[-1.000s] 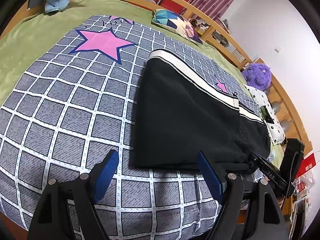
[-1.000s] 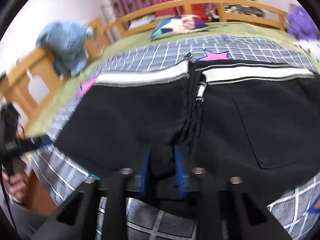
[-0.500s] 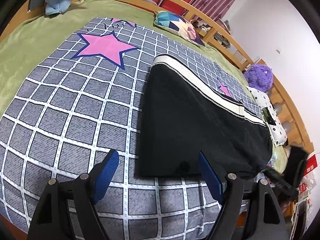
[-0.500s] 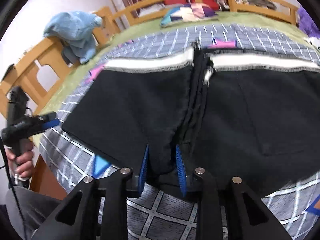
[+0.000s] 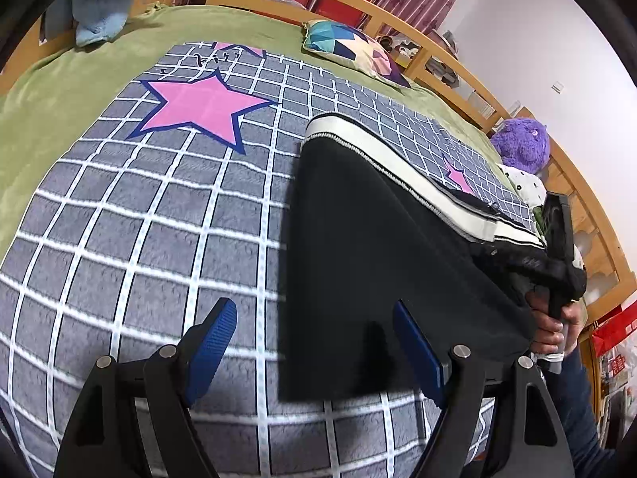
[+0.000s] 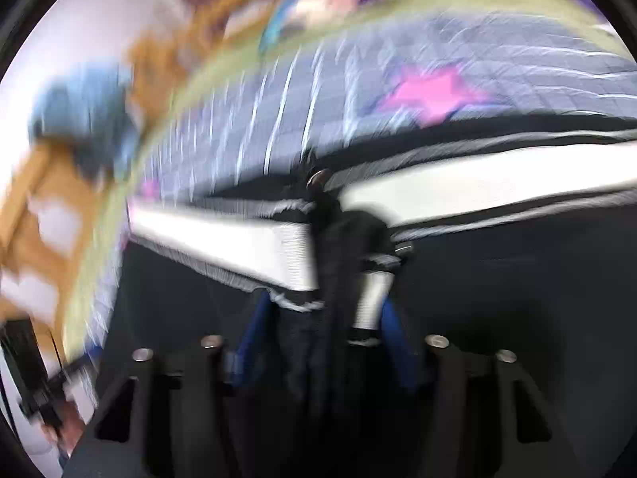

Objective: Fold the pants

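Observation:
The black pants (image 5: pixel 378 247) with a white side stripe (image 5: pixel 402 159) lie on the grey checked blanket (image 5: pixel 139 219). My left gripper (image 5: pixel 314 346) is open and empty, just in front of the pants' near hem corner. My right gripper (image 6: pixel 322 338) is shut on the bunched middle of the pants (image 6: pixel 497 298); this view is blurred by motion. In the left wrist view the right gripper (image 5: pixel 557 255) and the hand holding it show at the pants' right end.
A green sheet (image 5: pixel 59 91) covers the bed inside a wooden frame (image 5: pixel 438 75). A patterned pillow (image 5: pixel 354 51) and a purple plush toy (image 5: pixel 521 143) lie at the far side. A blue garment (image 5: pixel 95 8) hangs on the frame's left corner.
My right gripper has swung up and forward with the bunched pants in it, now nearer the white stripe. The left gripper has moved slightly closer to the hem, still open.

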### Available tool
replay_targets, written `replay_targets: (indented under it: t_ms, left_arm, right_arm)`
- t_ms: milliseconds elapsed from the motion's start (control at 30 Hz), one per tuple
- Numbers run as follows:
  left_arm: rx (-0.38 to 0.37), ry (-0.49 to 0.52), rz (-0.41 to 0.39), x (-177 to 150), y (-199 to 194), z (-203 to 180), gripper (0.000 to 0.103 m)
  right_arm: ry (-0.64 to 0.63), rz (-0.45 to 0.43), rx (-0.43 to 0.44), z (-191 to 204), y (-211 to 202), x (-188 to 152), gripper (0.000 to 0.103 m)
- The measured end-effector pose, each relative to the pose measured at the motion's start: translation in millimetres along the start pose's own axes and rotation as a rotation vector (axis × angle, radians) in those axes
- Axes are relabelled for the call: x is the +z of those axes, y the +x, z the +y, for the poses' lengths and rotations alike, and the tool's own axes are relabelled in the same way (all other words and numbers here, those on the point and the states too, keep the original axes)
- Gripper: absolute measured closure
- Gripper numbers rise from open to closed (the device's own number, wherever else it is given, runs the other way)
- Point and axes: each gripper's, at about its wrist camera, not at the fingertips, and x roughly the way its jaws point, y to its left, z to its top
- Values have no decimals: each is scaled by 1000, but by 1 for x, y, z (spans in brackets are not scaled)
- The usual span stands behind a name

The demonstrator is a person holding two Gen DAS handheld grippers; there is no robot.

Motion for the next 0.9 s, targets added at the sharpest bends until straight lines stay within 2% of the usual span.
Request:
replay_targets:
  t_ms: [33, 67, 133, 167, 200, 233, 267, 300, 333, 400, 500, 600, 633, 667, 733, 833, 900]
  left_arm:
    - [0, 0, 3, 3, 2, -1, 24]
    - [0, 2, 6, 6, 3, -2, 24]
    - [1, 11, 0, 11, 4, -4, 24]
    - [9, 13, -3, 14, 6, -6, 24]
    - [18, 10, -4, 16, 8, -7, 24]
    - [24, -1, -2, 18, 10, -7, 24]
    - [24, -14, 3, 20, 13, -7, 24]
    - [20, -24, 11, 20, 15, -7, 24]
    - [20, -30, 19, 21, 17, -7, 24]
    - [35, -21, 24, 20, 16, -10, 24]
    - [67, -1, -2, 19, 7, -15, 24]
    - [87, -2, -28, 22, 0, -20, 24]
    - [96, -1, -35, 24, -1, -22, 24]
    - [105, 2, -42, 26, -1, -23, 24]
    - [112, 9, -48, 29, 2, -27, 24]
    - [111, 28, -26, 37, 15, -32, 24]
    - [114, 31, -8, 43, 26, -33, 24]
  right_arm:
    - [-72, -11, -61, 8, -1, 3, 81]
    - [-98, -35, -58, 10, -11, 7, 84]
    - [-28, -132, 48, -4, -39, 12, 84]
    - [-9, -144, 58, -10, -43, 14, 83]
    - [-14, -131, 27, -11, -39, 15, 82]
    - [-35, -81, -44, -11, -22, 14, 75]
    - [-45, -38, -82, -11, -9, 12, 74]
    - [-66, -43, -92, -10, -6, 8, 73]
    - [-84, -61, -91, -8, -12, 6, 69]
    - [-88, -69, -98, -7, -32, 3, 68]
    - [-78, -180, -126, -14, -80, -21, 57]
    - [-40, -260, -204, -41, -130, -54, 55]
    - [-11, -293, -244, -57, -153, -70, 53]
    - [14, -312, -272, -72, -164, -75, 45]
    - [90, -346, -334, -103, -189, -96, 41]
    - [222, -343, -388, -158, -211, -125, 41]
    - [308, -327, -347, -186, -211, -134, 41]
